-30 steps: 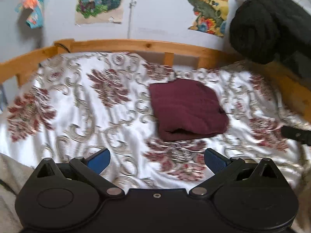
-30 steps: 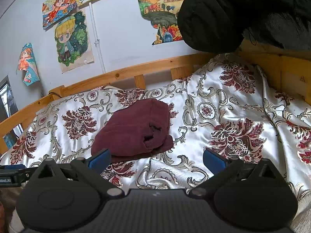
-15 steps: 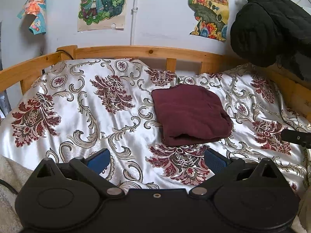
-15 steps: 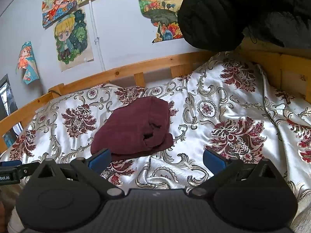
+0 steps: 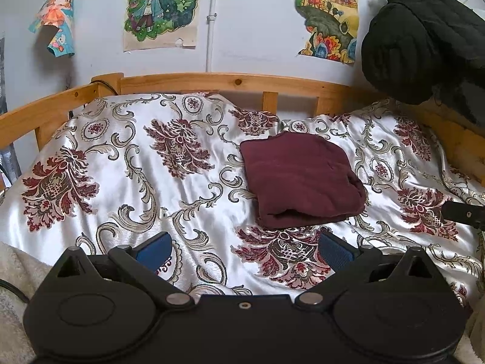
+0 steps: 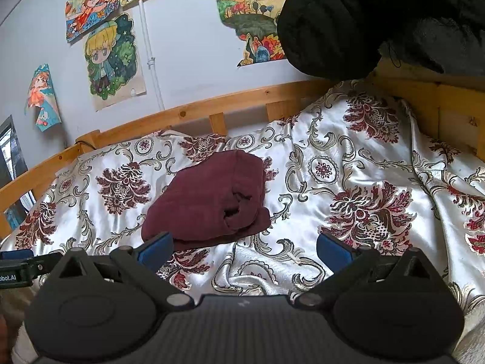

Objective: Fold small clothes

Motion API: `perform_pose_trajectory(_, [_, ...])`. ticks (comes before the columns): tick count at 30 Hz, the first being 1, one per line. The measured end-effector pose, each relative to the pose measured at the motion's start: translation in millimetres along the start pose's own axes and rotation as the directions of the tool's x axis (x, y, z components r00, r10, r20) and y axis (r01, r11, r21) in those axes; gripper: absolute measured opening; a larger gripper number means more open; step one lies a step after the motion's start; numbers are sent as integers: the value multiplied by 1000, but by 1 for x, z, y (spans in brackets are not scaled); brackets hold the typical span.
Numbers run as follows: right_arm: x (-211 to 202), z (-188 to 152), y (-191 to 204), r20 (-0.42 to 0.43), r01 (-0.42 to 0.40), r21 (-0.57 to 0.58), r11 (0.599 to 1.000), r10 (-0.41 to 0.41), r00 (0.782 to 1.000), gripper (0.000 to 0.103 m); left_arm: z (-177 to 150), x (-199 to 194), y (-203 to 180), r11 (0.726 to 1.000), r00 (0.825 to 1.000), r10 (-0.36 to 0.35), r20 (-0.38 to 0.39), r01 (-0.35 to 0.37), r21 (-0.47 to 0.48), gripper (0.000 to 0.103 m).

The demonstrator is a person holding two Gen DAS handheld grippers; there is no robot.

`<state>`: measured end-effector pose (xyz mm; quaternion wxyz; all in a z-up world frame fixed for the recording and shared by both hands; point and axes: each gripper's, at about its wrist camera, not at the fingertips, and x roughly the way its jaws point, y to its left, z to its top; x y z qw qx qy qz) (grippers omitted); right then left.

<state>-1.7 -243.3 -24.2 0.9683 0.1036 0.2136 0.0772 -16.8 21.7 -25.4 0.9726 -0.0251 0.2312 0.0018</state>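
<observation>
Both claws are held wide open and empty above the bedspread (image 5: 127,179): the left claw (image 5: 244,248) near the folded garment (image 5: 298,179), the right claw (image 6: 244,247) with its left finger just beside the garment's near edge. The garment is laid folded mid-bed, untouched.

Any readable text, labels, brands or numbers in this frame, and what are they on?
"obot.AI", cut off at the frame edge: on the left tool, seen at the left of the right wrist view.
Posters: drawings only, no readable words.
Maroon folded garment: no label visible.
</observation>
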Motion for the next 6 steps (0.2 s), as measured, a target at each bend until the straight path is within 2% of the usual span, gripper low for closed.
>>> perform_pose_trajectory(6, [0, 0, 1, -1, 0, -1, 1000, 0, 1000, 103, 0, 0, 0, 1000, 1000, -1, -2, 1, 0, 102])
